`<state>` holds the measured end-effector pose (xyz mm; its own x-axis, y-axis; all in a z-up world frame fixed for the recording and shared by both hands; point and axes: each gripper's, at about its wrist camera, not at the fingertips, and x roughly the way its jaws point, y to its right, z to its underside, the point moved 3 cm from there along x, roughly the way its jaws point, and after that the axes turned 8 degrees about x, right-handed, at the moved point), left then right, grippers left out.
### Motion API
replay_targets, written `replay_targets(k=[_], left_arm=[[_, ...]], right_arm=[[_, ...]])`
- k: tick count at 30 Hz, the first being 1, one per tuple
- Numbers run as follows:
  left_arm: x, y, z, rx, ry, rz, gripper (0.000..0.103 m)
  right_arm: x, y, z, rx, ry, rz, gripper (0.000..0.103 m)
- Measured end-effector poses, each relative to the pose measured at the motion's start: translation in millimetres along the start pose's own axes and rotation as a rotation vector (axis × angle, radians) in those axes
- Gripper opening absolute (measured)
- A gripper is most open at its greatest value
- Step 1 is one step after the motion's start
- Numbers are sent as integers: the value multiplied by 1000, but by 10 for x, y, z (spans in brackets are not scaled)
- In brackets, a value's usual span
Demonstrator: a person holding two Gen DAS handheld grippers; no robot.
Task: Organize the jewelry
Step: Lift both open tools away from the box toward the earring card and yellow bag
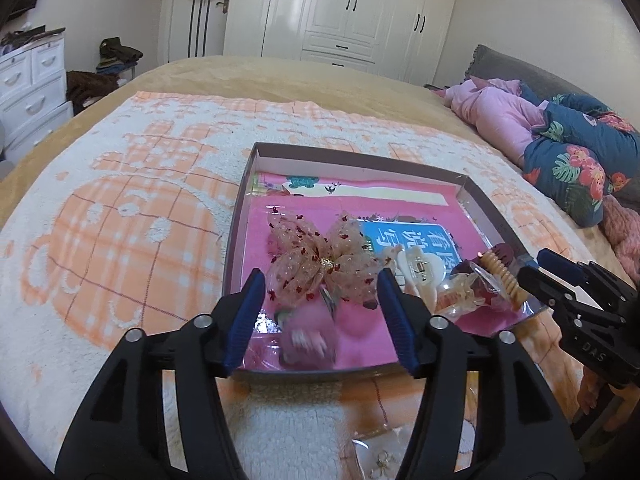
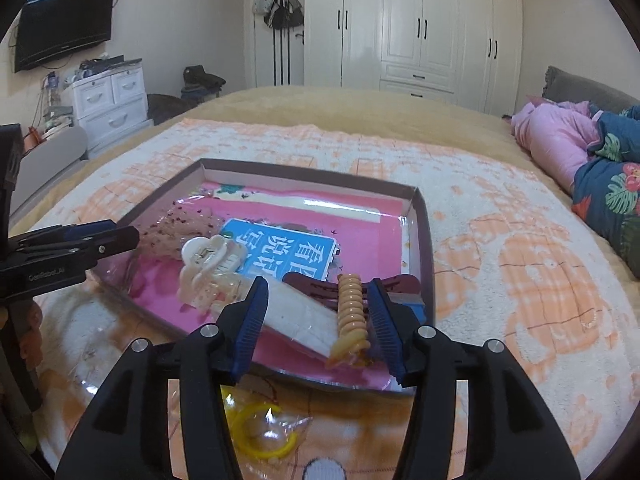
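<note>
A shallow brown-rimmed tray (image 1: 360, 160) (image 2: 312, 174) lined with pink paper lies on an orange-and-white towel. In the left wrist view a sheer bow (image 1: 320, 264) with red specks lies in the tray between the fingers of my left gripper (image 1: 321, 276), which is open and does not press on it. In the right wrist view my right gripper (image 2: 318, 283) is open around a beige spiral hair clip (image 2: 352, 312) and a white packet (image 2: 300, 316), both resting in the tray. A white claw clip (image 2: 208, 256) and a dark red clip (image 2: 400, 284) lie beside them.
A yellow ring in a clear bag (image 2: 264, 432) lies on the towel (image 1: 120, 220) in front of the tray, and another clear bag (image 1: 380, 460) sits below my left gripper. Folded quilts (image 1: 560, 140) are piled at the right. White drawers (image 2: 112, 100) stand at the left.
</note>
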<state>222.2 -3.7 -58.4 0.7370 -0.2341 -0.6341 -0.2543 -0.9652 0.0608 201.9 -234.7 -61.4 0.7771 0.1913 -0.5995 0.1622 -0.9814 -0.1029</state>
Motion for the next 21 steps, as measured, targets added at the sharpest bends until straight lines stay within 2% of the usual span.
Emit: replay_targets(k=[4, 14, 21], left_arm=[[-134, 7, 38, -3, 14, -8, 61], [-437, 25, 221, -14, 16, -10, 78], [-483, 88, 441, -13, -43, -2, 78]], right_arm=[[-182, -12, 57, -12, 13, -22, 57], [-425, -53, 325, -71, 0, -42, 59], [-434, -114, 560, -132, -52, -86, 62]])
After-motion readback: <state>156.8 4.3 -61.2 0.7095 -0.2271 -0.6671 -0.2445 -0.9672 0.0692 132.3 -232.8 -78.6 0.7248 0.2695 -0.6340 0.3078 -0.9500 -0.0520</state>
